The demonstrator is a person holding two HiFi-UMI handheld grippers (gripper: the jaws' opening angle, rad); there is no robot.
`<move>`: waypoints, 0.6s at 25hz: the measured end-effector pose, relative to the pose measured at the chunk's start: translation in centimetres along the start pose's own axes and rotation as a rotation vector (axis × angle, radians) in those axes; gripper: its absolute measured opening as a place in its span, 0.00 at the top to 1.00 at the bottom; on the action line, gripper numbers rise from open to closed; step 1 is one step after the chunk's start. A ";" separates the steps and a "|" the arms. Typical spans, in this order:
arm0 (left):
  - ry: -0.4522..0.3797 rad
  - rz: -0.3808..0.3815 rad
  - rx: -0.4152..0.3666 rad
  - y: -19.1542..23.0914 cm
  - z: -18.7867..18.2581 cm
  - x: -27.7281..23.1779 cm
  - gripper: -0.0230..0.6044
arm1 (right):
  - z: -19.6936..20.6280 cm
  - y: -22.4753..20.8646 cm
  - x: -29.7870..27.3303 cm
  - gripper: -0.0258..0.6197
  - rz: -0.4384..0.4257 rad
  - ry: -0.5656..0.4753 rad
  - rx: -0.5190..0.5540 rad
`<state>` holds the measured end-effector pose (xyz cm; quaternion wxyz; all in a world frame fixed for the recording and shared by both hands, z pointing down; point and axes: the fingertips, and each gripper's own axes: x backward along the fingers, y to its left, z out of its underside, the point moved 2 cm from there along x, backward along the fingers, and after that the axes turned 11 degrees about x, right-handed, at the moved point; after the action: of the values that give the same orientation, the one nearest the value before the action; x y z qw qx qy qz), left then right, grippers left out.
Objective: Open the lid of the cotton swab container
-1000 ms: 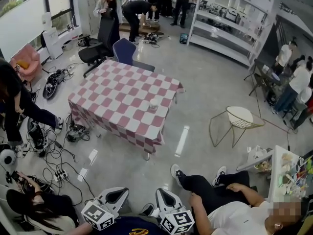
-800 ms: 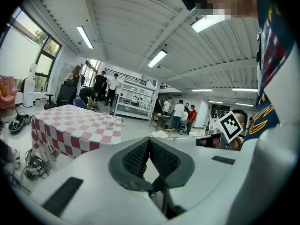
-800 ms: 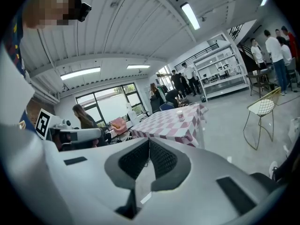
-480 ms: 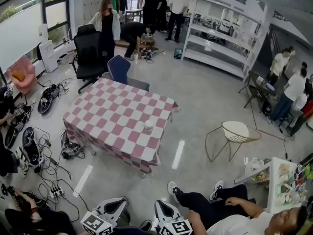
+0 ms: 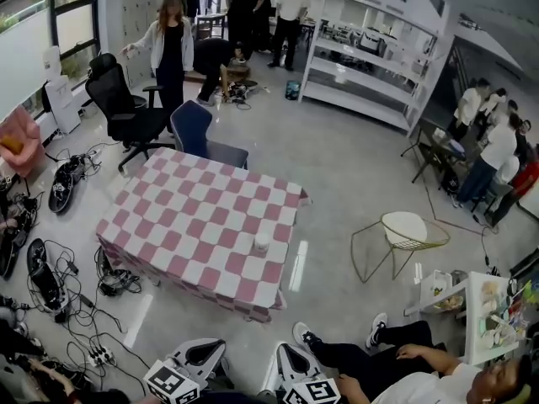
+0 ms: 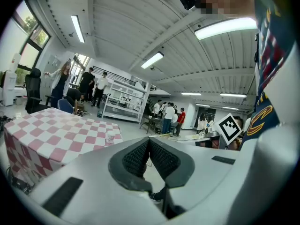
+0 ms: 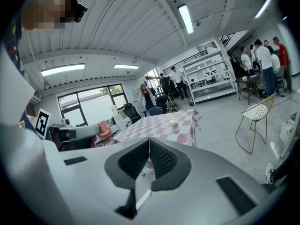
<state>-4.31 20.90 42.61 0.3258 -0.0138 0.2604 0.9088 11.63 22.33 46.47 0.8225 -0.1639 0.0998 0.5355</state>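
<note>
Both tongs are pinched fully closed, ribbed black pads meeting with nothing between them: left gripper, right gripper. The small, pale, cylindrical cotton swab container stands upright near the right edge of the pink-and-white checked tablecloth, well apart from both.

You have a pale, glossy grey floor spread before you. At twelve o'clock stands a table in a pink-and-white checked cloth, with a blue chair at its far side and a black office chair at eleven. White shelving fills one o'clock, and a gold wire chair sits at two. Windows are at ten, cables sprawl at nine, and strip lights line the ceiling.
</note>
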 end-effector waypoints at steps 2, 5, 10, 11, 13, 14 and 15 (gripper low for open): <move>0.007 0.017 0.009 1.6 -0.6 -0.2 0.96 | -0.3 0.4 -1.4 0.94 0.016 0.011 -0.009; 0.004 0.027 0.011 4.6 -1.0 -0.2 0.96 | -0.9 0.9 -3.2 0.94 0.031 0.031 -0.005; 0.001 0.022 0.046 7.7 -1.5 -1.2 0.96 | -1.3 0.6 -5.9 0.94 0.040 0.066 0.000; 0.003 0.023 0.051 8.1 -1.6 -1.5 0.96 | -1.4 0.5 -6.6 0.94 0.038 0.071 -0.003; 0.011 0.024 0.055 8.7 -1.8 -2.3 0.96 | -1.5 0.2 -7.8 0.94 0.028 0.079 -0.009; 0.016 0.022 0.055 9.1 -1.9 -2.6 0.96 | -1.5 0.1 -8.4 0.94 0.022 0.082 -0.015; 0.021 0.018 0.053 9.4 -2.1 -3.0 0.96 | -1.5 -0.1 -9.1 0.94 0.015 0.084 -0.021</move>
<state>-7.93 12.02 45.78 0.3149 -0.0126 0.2878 0.9043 8.07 13.99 48.19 0.8119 -0.1939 0.1300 0.5351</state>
